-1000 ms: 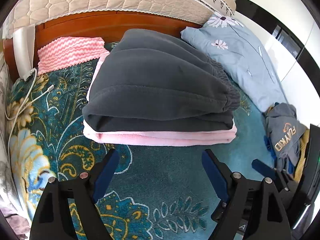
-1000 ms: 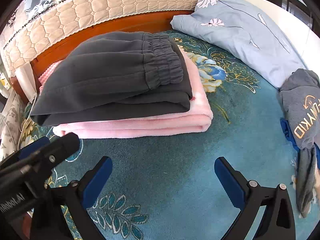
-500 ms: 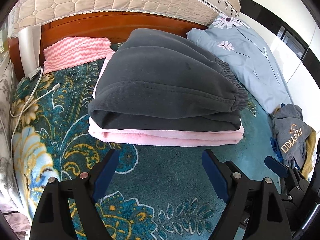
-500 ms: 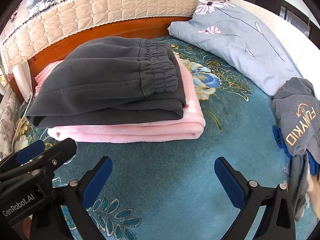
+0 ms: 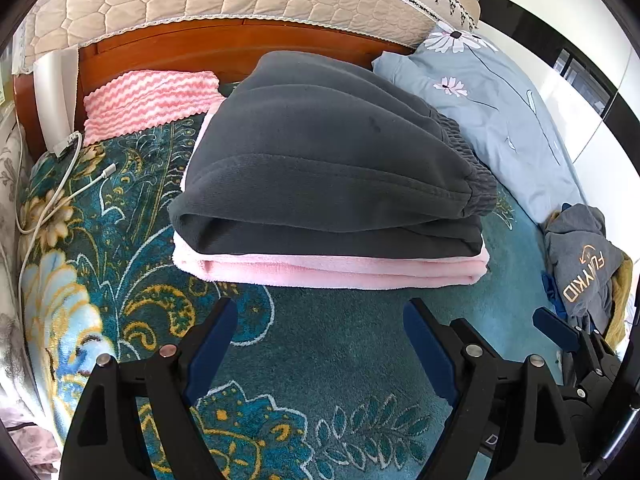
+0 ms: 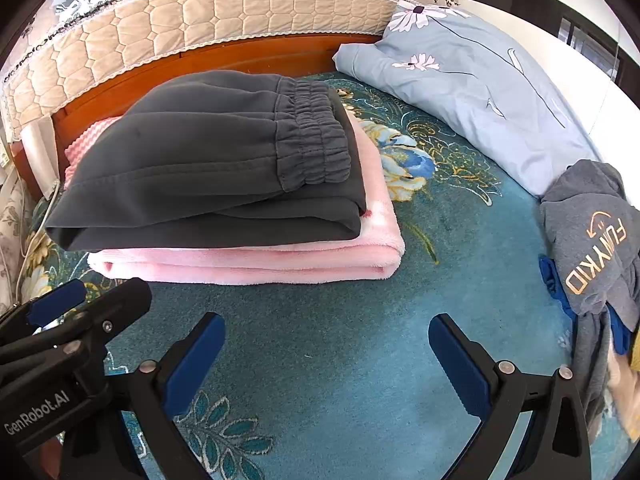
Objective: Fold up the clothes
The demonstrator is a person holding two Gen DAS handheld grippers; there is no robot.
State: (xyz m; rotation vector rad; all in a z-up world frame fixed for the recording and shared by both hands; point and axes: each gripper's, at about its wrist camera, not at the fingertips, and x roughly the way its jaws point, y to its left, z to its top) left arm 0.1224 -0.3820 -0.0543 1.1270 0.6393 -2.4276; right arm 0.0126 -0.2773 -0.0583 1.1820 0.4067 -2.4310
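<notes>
Both claws spread wide, gripping nothing: left claw, right claw, hovering over bare teal bed blanket. Folded dark grey trousers stacked squarely on folded pink garment, near the headboard, likely to clear working room. Crumpled grey hoodie heaped rightward, apparently awaiting folding.

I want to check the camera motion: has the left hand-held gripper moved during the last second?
Yes. The left hand-held gripper has shifted leftward and back: in its view the folded dark grey trousers and wooden headboard sit further right and lower than before.
</notes>
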